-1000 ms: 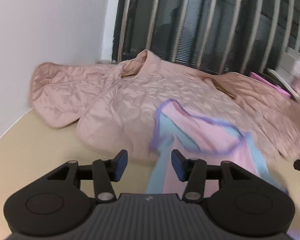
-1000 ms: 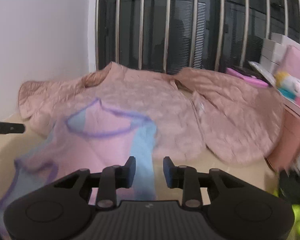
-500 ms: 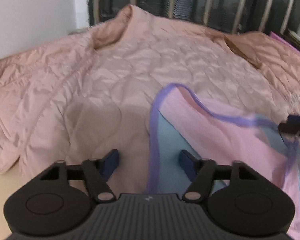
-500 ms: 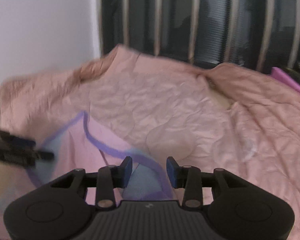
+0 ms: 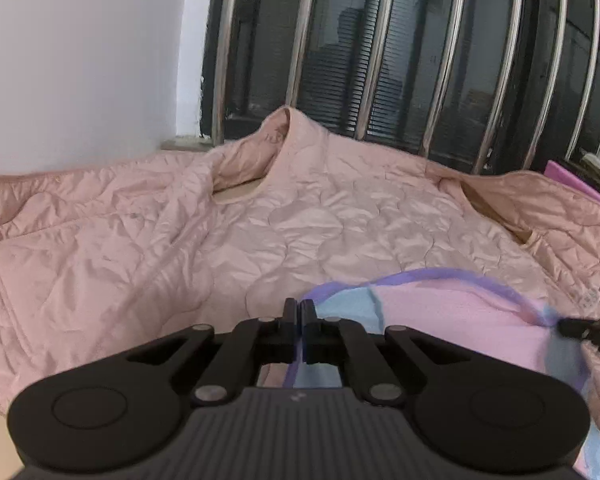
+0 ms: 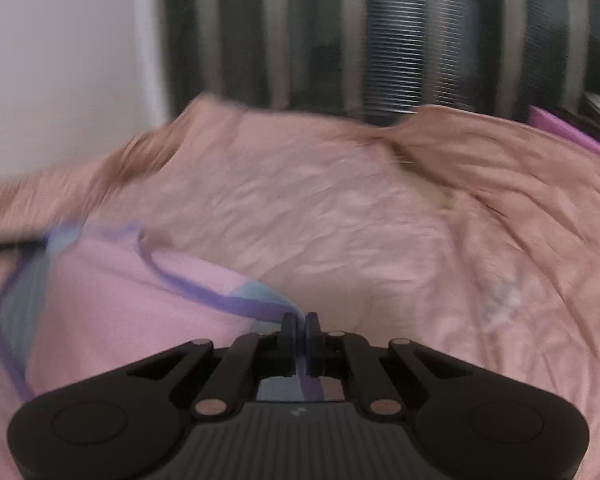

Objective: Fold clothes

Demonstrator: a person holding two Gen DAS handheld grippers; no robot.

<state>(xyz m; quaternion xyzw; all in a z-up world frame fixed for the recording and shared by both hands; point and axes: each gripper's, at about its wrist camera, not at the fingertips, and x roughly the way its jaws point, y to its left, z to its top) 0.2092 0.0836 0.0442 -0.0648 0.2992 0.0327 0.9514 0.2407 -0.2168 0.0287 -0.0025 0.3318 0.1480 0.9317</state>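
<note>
Both grippers are locked in now! The left gripper [image 5: 299,307] has its jaws pressed together on the purple-trimmed edge of the pink and blue garment [image 5: 440,320], the trim [image 5: 460,276] running right down between the pads. Over in the right wrist view, the right gripper [image 6: 300,322] is clamped on the same garment [image 6: 120,300] too, at the other end of that curved purple trim [image 6: 220,300], with a sliver of blue fabric pinched in the jaws. From the left view, the right gripper's dark tip [image 5: 588,330] pokes in at three o'clock, touching the garment's far corner. The garment lies stretched between the two, spread on top of a big quilted pink jacket [image 5: 300,216] that fills the middle of both views. Behind the jacket, at twelve o'clock, stands a barred window [image 5: 420,60], and a white wall [image 5: 80,60] sits at ten o'clock. The right wrist view is blurred, so fine detail there is hard to tell.
</note>
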